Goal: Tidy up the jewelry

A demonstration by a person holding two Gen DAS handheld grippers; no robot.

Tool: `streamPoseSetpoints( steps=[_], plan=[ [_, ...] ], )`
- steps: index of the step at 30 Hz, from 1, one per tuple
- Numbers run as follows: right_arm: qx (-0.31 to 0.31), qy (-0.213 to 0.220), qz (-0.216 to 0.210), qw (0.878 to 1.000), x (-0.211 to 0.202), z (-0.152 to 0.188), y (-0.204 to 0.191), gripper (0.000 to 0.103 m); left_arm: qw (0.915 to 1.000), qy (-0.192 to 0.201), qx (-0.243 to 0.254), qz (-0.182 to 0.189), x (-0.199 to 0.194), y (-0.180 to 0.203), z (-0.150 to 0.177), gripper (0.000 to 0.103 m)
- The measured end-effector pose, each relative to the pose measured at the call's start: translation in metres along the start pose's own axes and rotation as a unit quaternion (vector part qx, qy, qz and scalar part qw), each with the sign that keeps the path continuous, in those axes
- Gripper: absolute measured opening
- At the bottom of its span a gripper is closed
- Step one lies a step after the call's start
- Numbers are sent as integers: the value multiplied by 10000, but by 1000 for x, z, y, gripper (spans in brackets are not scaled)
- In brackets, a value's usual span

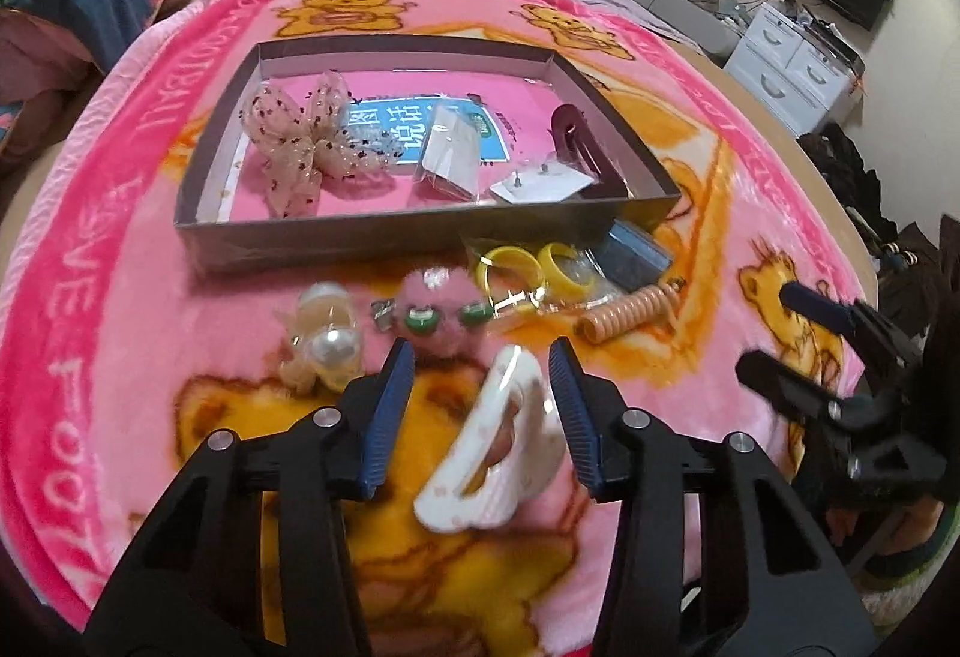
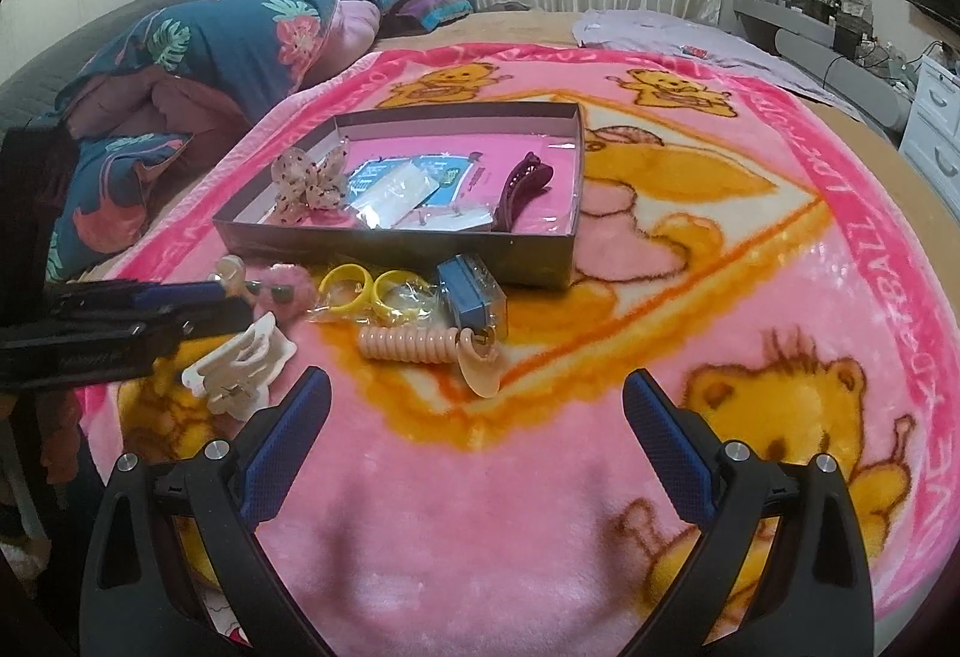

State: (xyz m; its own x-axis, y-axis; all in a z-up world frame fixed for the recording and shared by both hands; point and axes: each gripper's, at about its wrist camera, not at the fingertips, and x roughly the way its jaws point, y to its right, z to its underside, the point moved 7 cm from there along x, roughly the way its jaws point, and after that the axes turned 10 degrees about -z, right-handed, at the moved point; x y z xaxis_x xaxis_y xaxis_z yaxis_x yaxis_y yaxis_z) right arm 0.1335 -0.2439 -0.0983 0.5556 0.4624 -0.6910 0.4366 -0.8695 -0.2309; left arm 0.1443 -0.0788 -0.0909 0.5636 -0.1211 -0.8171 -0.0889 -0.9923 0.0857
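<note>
The white glossy plastic claw hair clip [image 1: 501, 441], judged light, stiff and slippery, is bracketed but seemingly ungripped by the half-closed left gripper [image 1: 489, 420]; a hold across its curved back is advised, while the right gripper [image 2: 477, 453] stands wide open, empty.

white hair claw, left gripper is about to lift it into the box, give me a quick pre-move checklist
1. White hair claw between the left gripper fingers: ok.
2. Pads pressing on the claw: cannot tell, a gap shows on one side.
3. Right gripper open, holding nothing, off to the side: ok.
4. Box has bare floor left: ok.
5. Pink pompom lies just ahead of the fingertips, snag risk: not ok.
</note>
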Motion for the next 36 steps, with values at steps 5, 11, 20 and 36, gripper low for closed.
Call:
streamPoseSetpoints(
  steps=[5, 11, 20, 36],
  plan=[
    [12, -129, -5, 9999, 16, 2, 1, 97, 9997, -169, 3, -155, 21, -2, -6, 38],
    [68, -248, -42, 9997, 36, 2, -1, 97, 9993, -238, -14, -297, 36, -5, -12, 39],
    [112, -381, 25, 9992, 63, 2, -2, 97, 9991, -239, -68, -352, 49, -13, -19, 22],
    [277, -310, -179, 9990, 64, 3, -3, 63, 10000, -31, -28, 74, 30, -3, -22, 19]
  ],
)
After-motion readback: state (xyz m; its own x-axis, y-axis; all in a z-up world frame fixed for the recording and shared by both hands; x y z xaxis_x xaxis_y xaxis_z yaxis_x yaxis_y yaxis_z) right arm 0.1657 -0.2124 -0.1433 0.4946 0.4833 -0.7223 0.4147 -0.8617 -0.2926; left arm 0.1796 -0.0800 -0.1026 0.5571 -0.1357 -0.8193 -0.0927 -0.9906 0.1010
